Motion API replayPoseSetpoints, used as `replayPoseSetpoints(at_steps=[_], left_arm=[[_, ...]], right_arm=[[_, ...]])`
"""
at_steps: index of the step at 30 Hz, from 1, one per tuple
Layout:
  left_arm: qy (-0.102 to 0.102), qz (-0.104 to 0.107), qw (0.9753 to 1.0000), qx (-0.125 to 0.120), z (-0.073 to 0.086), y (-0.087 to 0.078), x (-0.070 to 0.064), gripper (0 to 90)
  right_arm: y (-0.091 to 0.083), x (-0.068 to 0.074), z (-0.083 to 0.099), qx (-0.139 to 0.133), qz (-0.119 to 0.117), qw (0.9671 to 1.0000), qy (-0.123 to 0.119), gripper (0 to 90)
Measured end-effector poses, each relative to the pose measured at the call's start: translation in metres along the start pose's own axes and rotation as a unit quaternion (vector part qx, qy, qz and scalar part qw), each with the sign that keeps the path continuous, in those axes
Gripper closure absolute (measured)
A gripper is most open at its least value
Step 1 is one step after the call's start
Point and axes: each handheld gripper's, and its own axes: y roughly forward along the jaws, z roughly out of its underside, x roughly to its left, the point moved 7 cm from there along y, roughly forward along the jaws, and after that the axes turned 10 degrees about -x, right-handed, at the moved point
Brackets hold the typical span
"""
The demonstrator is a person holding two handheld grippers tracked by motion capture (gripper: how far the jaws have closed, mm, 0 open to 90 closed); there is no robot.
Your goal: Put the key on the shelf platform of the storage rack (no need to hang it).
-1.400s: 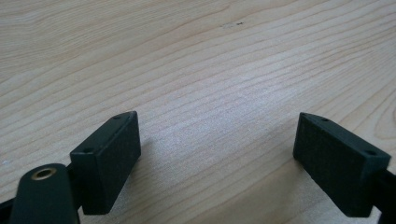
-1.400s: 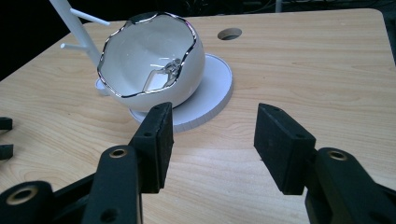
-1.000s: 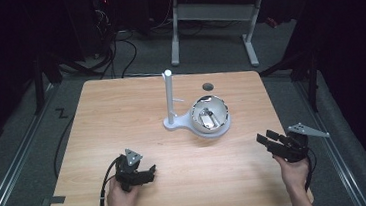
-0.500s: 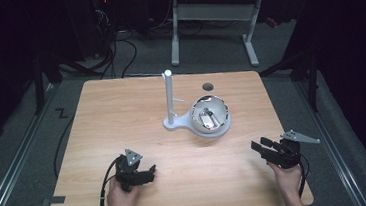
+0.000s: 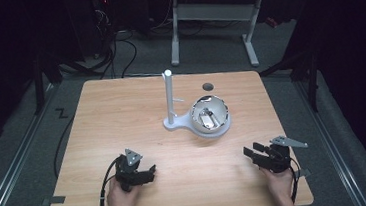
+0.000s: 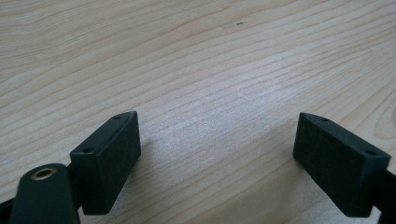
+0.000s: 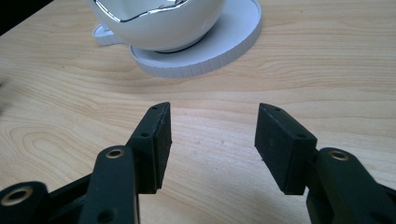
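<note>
On your light wooden table (image 5: pixel 122 118) stands a white round-based stand with an upright post (image 5: pixel 170 101), carrying a white bowl with a silvery jagged rim (image 5: pixel 210 115) at mid-table, while your left gripper (image 5: pixel 147 173) and right gripper (image 5: pixel 251 151), both near the front edge, gape wide, holding nothing.

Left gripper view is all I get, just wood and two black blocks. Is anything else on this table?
Observer: Yes, a white bowl with a shiny lining sits on a white stand near the middle.
Operator: Anything rising from that stand?
Observer: A white post stands upright beside the bowl.
Operator: Is there a second hand-held gripper?
Observer: Yes, the right hand-held gripper is open, empty, aimed at the bowl.
</note>
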Motion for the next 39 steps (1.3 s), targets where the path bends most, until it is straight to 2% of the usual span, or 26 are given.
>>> replayPoseSetpoints(at_steps=[16,24,39], left_arm=[[0.0,0.0,1.0,0.0,0.0,0.0,0.0,15.3],[0.0,0.0,1.0,0.0,0.0,0.0,0.0,15.3],[0.0,0.0,1.0,0.0,0.0,0.0,0.0,15.3]], right_arm=[[0.014,0.013,0.024,0.03,0.009,0.9988,-0.038,44.1],[0.019,0.02,0.029,0.043,0.016,0.996,-0.077,43.8],[0.028,0.029,0.035,0.076,0.022,0.9903,-0.115,41.0]])
